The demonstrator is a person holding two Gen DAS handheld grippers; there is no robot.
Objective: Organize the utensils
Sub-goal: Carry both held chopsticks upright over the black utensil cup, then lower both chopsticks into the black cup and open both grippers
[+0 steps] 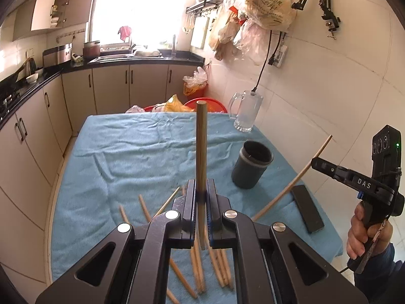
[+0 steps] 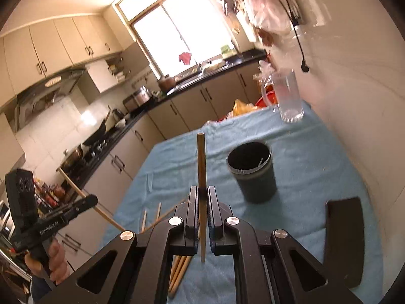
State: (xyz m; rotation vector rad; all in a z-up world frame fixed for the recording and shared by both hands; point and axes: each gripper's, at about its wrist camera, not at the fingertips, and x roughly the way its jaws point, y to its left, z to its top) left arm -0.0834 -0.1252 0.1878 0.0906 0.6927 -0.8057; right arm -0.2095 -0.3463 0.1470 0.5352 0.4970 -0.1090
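Note:
My left gripper (image 1: pixel 201 197) is shut on a wooden chopstick (image 1: pixel 201 149) that sticks out forward over the blue cloth. My right gripper (image 2: pixel 202 202) is shut on another chopstick (image 2: pixel 201 164), pointing the same way. Seen from the left wrist, the right gripper (image 1: pixel 316 163) hangs at the right edge with its chopstick (image 1: pixel 298 177) slanting down to the table. The left gripper (image 2: pixel 93 198) shows at the lower left of the right wrist view. A dark round holder (image 1: pixel 251 166) (image 2: pixel 253 171) stands upright with its mouth open, ahead and right of both. Several loose chopsticks (image 1: pixel 200 268) (image 2: pixel 179 268) lie on the cloth under the grippers.
A glass mug (image 1: pixel 246 112) (image 2: pixel 287 98) stands at the table's far right corner by the tiled wall. A flat black slab (image 1: pixel 307 209) (image 2: pixel 344 238) lies near the right edge. The blue cloth (image 1: pixel 126 152) covers the table. Kitchen cabinets (image 1: pixel 33 136) run along the left, a red basin (image 1: pixel 210 103) behind.

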